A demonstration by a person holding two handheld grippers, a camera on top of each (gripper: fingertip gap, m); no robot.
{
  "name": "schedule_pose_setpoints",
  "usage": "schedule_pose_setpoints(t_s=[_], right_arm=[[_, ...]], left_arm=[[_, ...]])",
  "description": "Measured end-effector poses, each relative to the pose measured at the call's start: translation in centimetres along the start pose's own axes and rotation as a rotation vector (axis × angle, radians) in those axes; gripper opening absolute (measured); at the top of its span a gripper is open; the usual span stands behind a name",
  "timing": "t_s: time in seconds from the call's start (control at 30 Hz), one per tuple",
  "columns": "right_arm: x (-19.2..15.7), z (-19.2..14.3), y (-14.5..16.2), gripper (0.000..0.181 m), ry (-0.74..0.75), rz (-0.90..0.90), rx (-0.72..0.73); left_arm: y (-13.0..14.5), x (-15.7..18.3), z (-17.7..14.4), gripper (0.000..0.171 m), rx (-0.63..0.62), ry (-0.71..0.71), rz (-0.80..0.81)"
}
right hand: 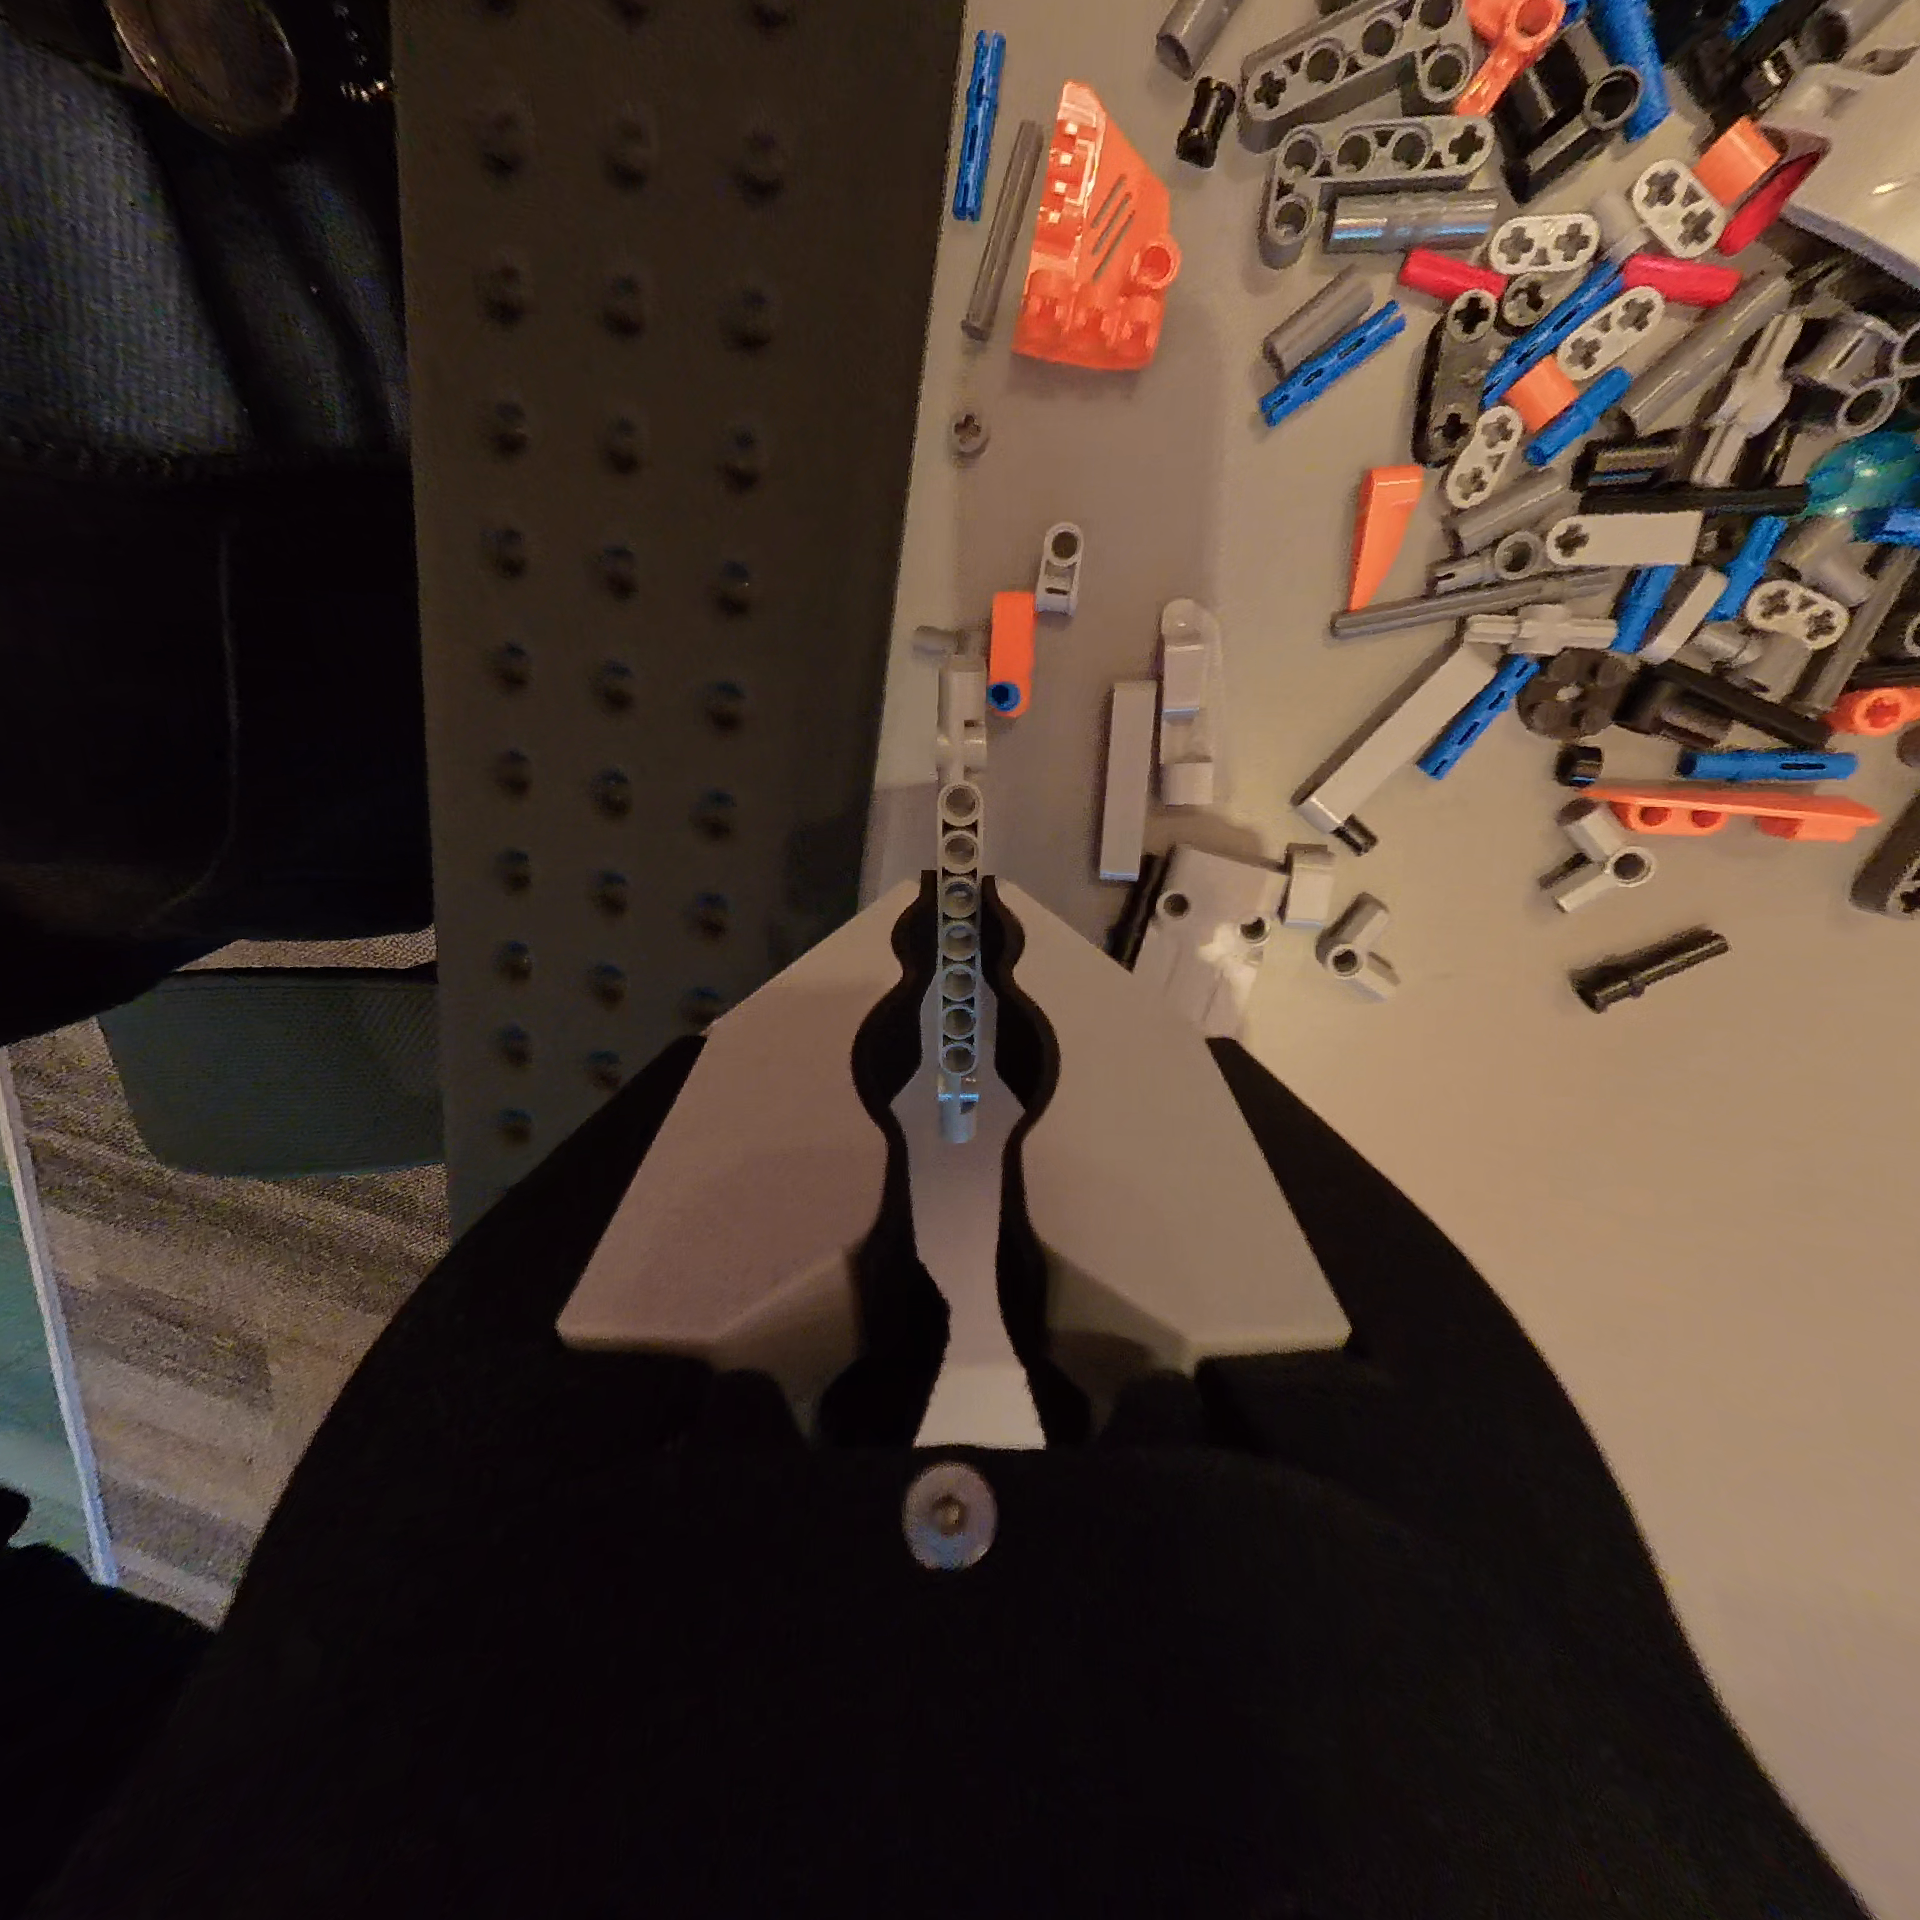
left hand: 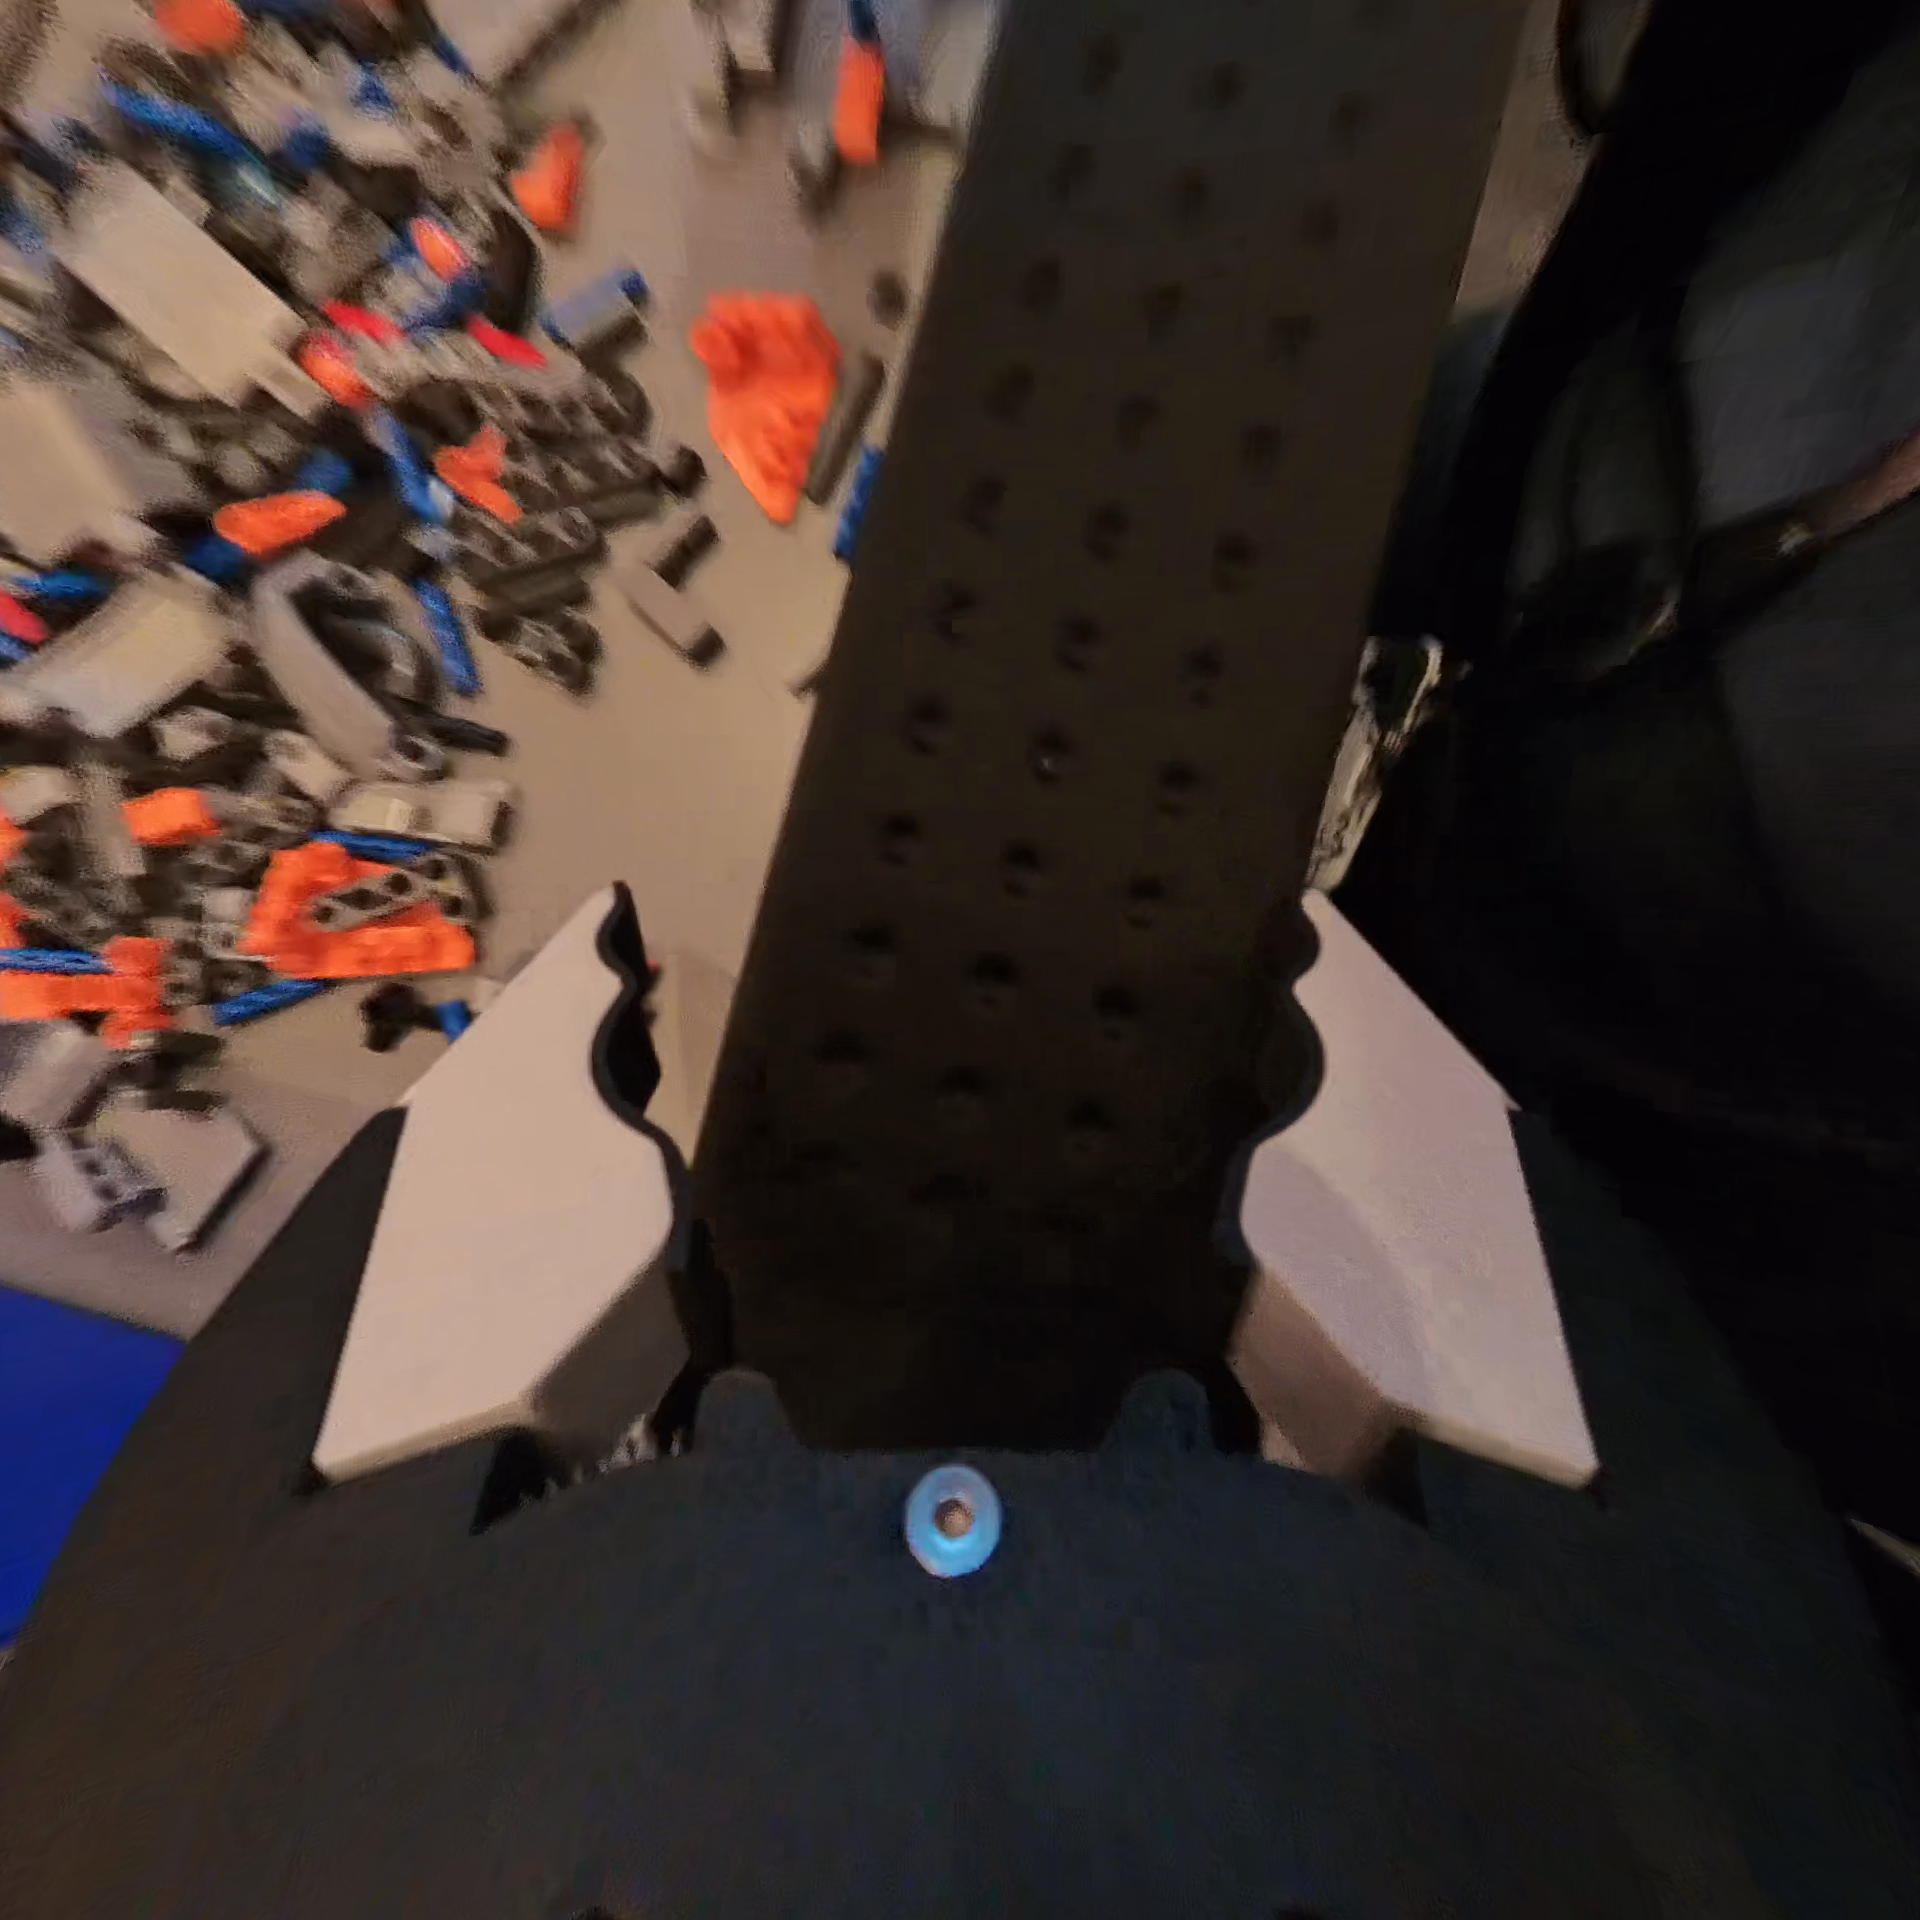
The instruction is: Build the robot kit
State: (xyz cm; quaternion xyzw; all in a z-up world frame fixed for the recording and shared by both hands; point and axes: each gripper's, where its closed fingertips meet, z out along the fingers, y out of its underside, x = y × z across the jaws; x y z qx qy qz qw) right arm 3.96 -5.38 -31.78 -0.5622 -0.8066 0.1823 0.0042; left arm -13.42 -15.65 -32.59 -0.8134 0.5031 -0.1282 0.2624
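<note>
- Right gripper (right hand: 954, 904) clamps a long light-grey holed plastic beam (right hand: 958, 935), a loose heap of blue, orange and grey building pieces (right hand: 1621, 468) to its right.
- Left gripper (left hand: 961, 925) spread wide around a dark studded plate (left hand: 1101, 623), apparently not touching; view blurred.

Left tool (left hand: 961, 997): held over a dark surface, pointing forward and down; its picture is blurred.
Left tool fingers (left hand: 520, 1195): pale grey wedges on black arms, spread wide apart with nothing between them.
Left tool pads: black wavy inner edges face each other across the broad gap.
Right tool (right hand: 956, 914): pointing forward and down, sharp in its own view.
Right tool fingers (right hand: 769, 1174): pale grey wedges drawn close together, tips almost meeting.
Right tool grip: pinched on a thin grey beam (right hand: 958, 935) that sticks out past the tips.
</note>
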Motion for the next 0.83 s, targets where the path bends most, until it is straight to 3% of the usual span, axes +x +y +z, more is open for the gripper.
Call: schedule_pose_setpoints(t_s=[0.07, 0.2, 0.3, 0.47, 0.83], right_arm=[[-0.3, 0.1, 0.1, 0.005, 0.001, -0.007, 0.018], [-0.8, 0.1, 0.2, 0.005, 0.002, -0.020, 0.047], [-0.9, 0.0, 0.2, 0.005, 0.017, -0.026, 0.045], [-1.1, -0.3, 0.4, 0.005, 0.035, -0.032, 0.053], [-2.1, -0.8, 0.7, 0.005, 0.065, -0.031, 0.041]], left_arm=[[1.0, 0.1, 1.3, 0.129, -0.078, 0.013, -0.024], [1.4, 0.6, 2.5, 0.133, -0.123, 0.009, 0.027], [1.4, 1.2, 2.3, 0.117, -0.128, -0.015, 0.047], [1.2, 1.2, 1.9, 0.116, -0.093, -0.127, 0.094], [0.5, 1.5, 0.7, 0.115, 0.002, -0.621, 0.370]])
